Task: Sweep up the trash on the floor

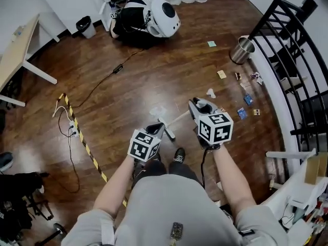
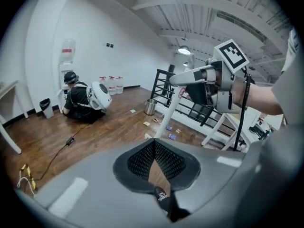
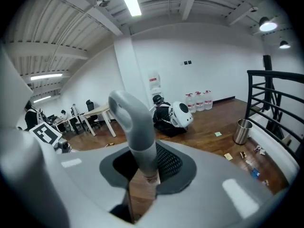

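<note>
Trash (image 1: 221,74): paper scraps and small coloured packets, scattered on the dark wooden floor (image 1: 154,76) beside the black metal railing (image 1: 287,45), close to the cylindrical steel bin (image 1: 241,50). The grey curved handle (image 3: 135,127) of a white-poled sweeping tool (image 2: 171,110) is clamped in the right hand-held gripper (image 3: 142,165), with the pole slanted down toward the floor ahead of a black shoe (image 1: 179,155). The left hand-held gripper (image 2: 154,160) is seen near it, jaws pressed together, nothing gripped. Yellow-black striped tape (image 1: 84,145) is laid on the floor at the left.
</note>
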